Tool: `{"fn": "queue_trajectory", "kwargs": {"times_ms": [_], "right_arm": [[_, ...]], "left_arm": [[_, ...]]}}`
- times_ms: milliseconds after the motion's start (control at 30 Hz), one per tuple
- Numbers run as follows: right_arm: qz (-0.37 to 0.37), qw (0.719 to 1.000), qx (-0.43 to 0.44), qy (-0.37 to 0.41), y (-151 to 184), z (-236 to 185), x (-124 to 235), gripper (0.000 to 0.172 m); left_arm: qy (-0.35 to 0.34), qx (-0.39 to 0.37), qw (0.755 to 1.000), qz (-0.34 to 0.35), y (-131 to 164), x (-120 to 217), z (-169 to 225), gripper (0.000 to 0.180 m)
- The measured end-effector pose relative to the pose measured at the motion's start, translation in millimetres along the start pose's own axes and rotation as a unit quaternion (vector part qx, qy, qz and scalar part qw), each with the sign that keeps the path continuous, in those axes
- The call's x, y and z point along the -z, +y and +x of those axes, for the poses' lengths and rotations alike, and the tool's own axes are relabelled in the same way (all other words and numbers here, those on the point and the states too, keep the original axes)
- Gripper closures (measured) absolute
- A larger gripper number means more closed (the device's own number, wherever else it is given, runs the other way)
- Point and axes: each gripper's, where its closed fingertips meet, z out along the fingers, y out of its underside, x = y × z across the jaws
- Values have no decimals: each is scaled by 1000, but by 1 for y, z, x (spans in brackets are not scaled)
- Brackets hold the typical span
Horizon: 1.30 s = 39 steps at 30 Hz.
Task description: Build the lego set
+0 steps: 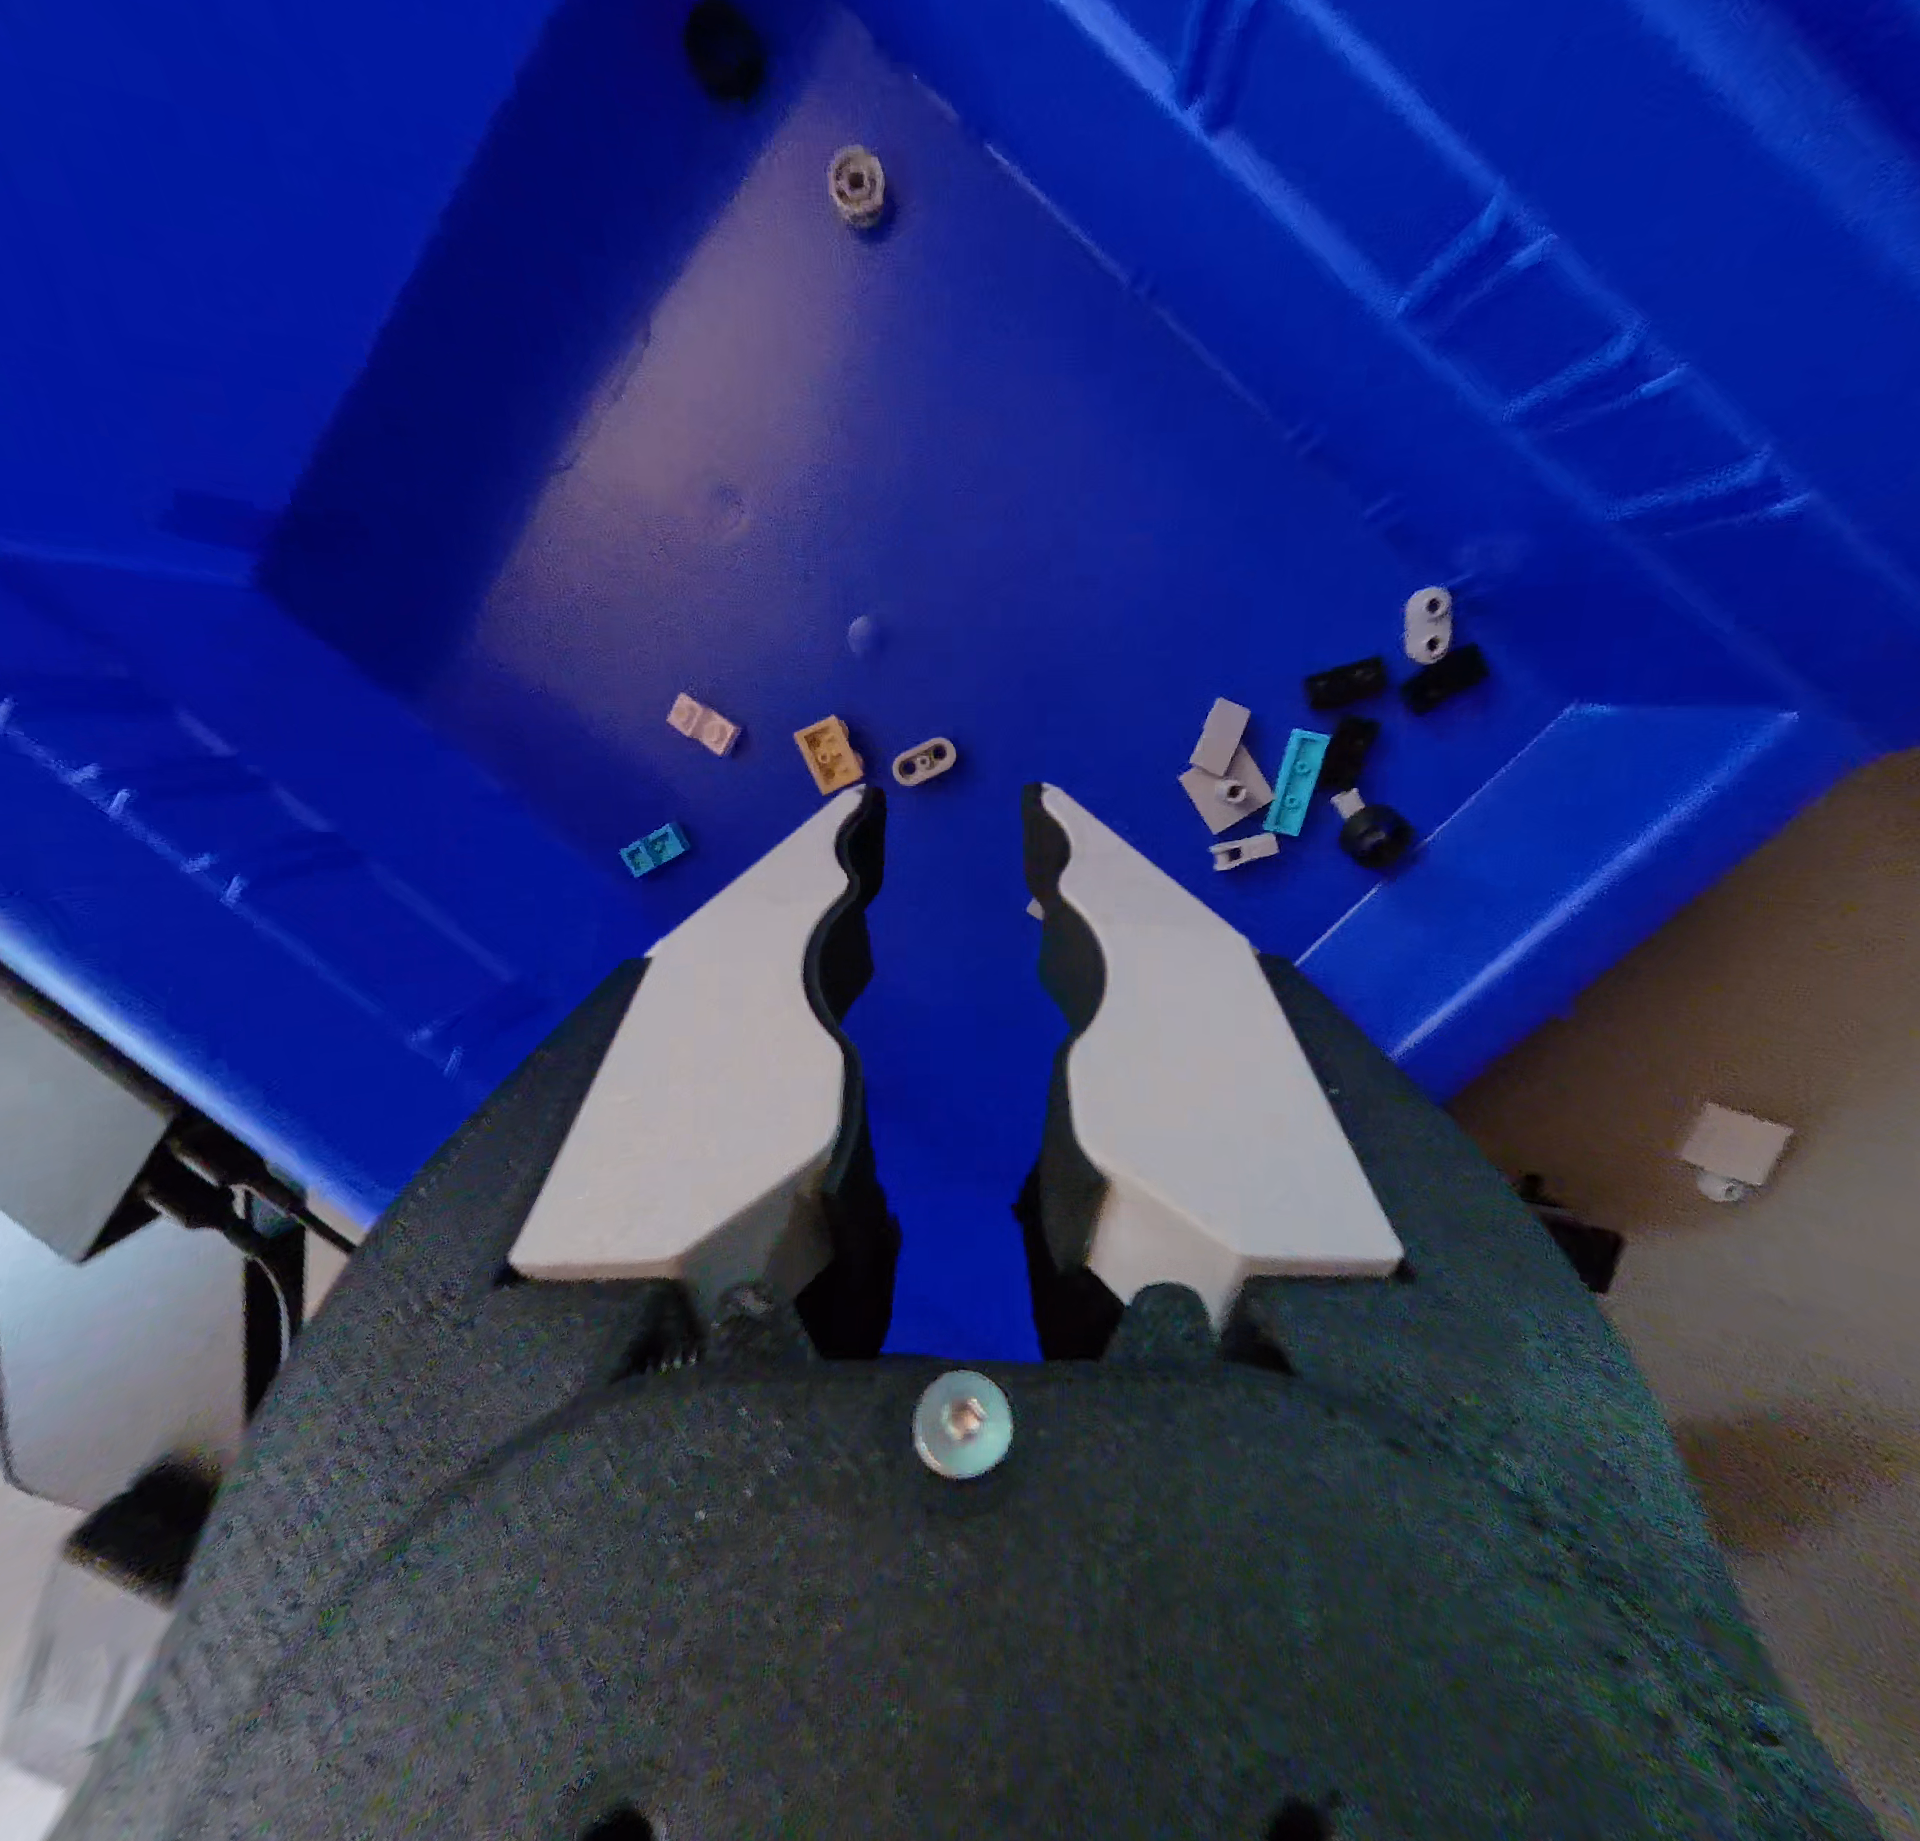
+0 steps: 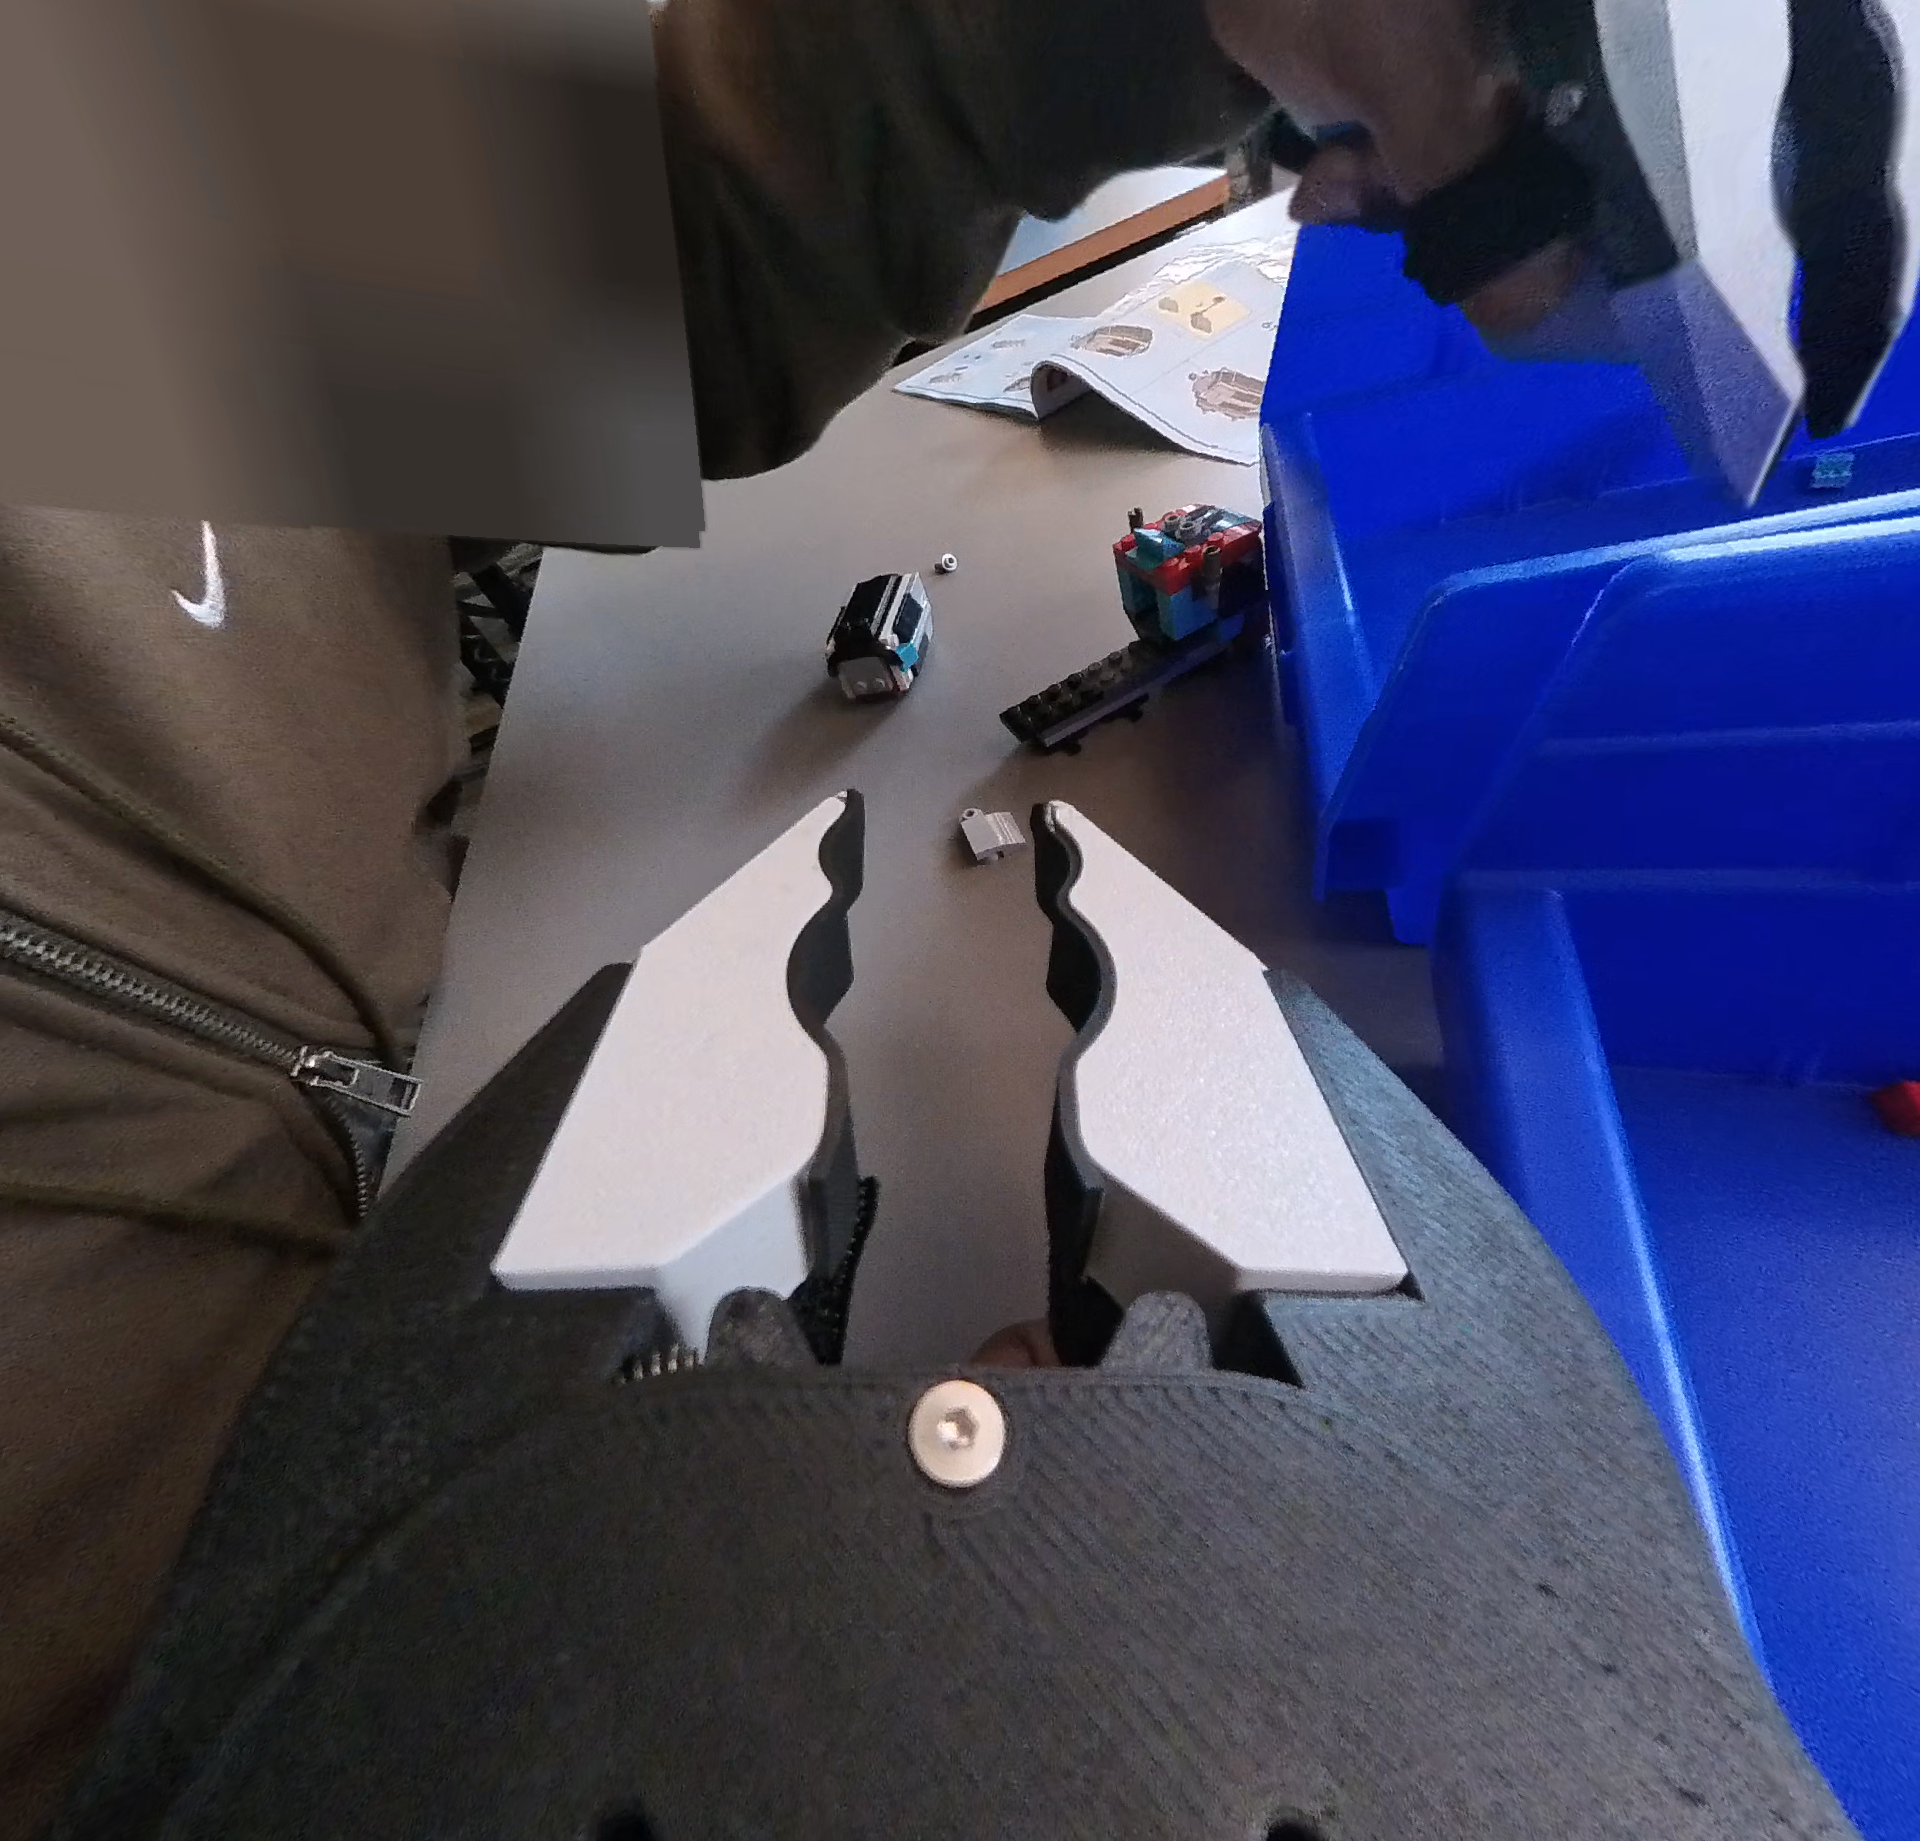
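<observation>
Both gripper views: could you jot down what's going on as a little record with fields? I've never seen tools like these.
Left gripper: open, nothing held, inside a blue bin
Nearest pieces: grey oval link, tan brick
Also in bin: loose grey, black and turquoise pieces
Right gripper: open, nothing held, above a grey table
Nearest piece: small grey piece, on the table
Farther off: small black-and-white build, open instruction booklet

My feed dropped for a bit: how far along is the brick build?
Built so far: a small black-and-white brick block and a red-and-teal brick stack on a black studded plate on the grey table. Both grippers are open and hold nothing; the left gripper is over loose bricks in the blue bin, the right gripper by a small grey hinge piece.
</observation>
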Motion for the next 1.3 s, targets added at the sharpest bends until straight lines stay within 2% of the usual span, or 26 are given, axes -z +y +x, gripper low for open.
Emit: {"fn": "queue_trajectory", "kwargs": {"times_ms": [233,500,667,833,967,1033,1067,1167,1233,1300], "right_arm": [[1,1000,-2,-2,0,0,0,138],[0,1000,-1,-2,0,0,0,138],[-1,1000,0,-2,0,-1,0,139],[-1,1000,1,-1,0,-1,0,139],[0,1000,-1,-1,0,0,0,139],[0,1000,0,-1,0,-1,0,139],[-1,1000,1,-1,0,-1,0,139],[-3,1000,5,0,1,-1,-1,139],[-4,1000,6,1,1,-1,-1,139],[-4,1000,7,1,1,-1,-1,139]], "left_arm": [[-26,-98,990,-96,13,-26,-7,156],[-15,-150,980,-133,16,-38,-8,157],[-2,-144,980,-137,17,-40,-5,167],[34,-90,992,-84,9,-31,9,169],[115,-28,992,47,-17,4,32,169],[182,7,973,144,-33,34,42,170],[220,26,955,196,-40,51,46,171],[319,64,883,340,-53,105,49,170],[366,87,836,399,-53,130,45,170],[388,101,810,428,-50,142,42,171]]}}
